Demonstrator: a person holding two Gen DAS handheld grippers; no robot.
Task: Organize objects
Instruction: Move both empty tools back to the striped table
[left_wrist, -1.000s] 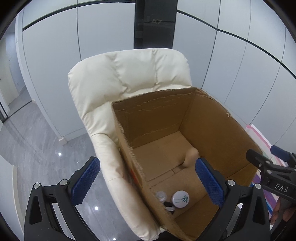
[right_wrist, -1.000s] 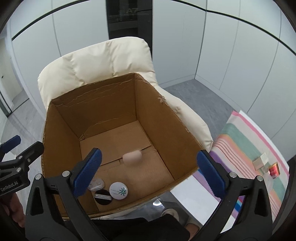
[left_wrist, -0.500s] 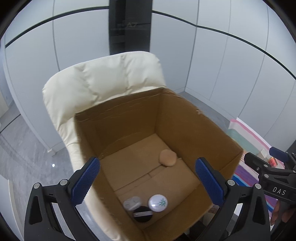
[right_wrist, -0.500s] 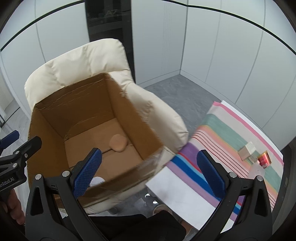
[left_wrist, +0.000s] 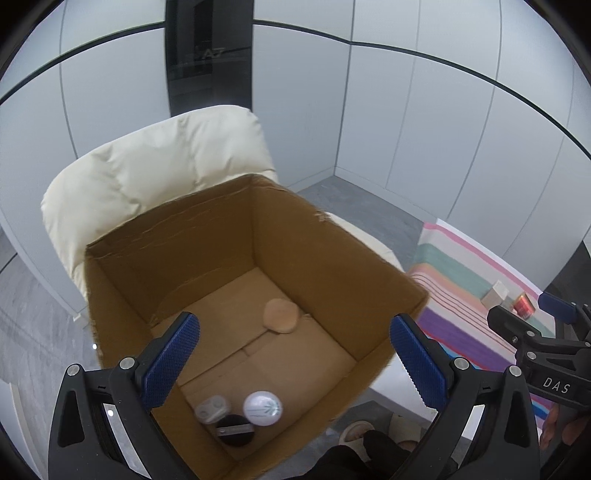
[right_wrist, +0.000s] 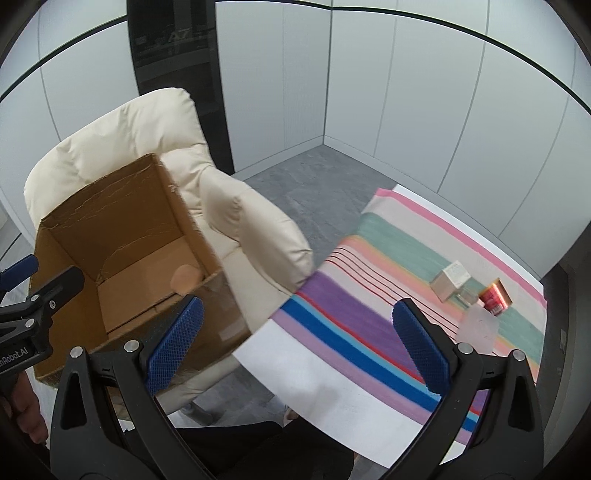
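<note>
Both claws, left claw (left_wrist: 295, 360) and right claw (right_wrist: 297, 341), are held wide and empty; the small carton (right_wrist: 451, 280) beside the red can (right_wrist: 495, 296) could be toppled by a careless reach.

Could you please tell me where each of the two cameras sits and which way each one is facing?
Left wrist: on the left gripper, looking down into the cardboard box on the cream chair; its open fingers and the right gripper show.
Right wrist: on the right gripper, facing the striped cloth; its open fingers and the left gripper at left show.
Shared: box, chair, cloth, tan puff.
</note>
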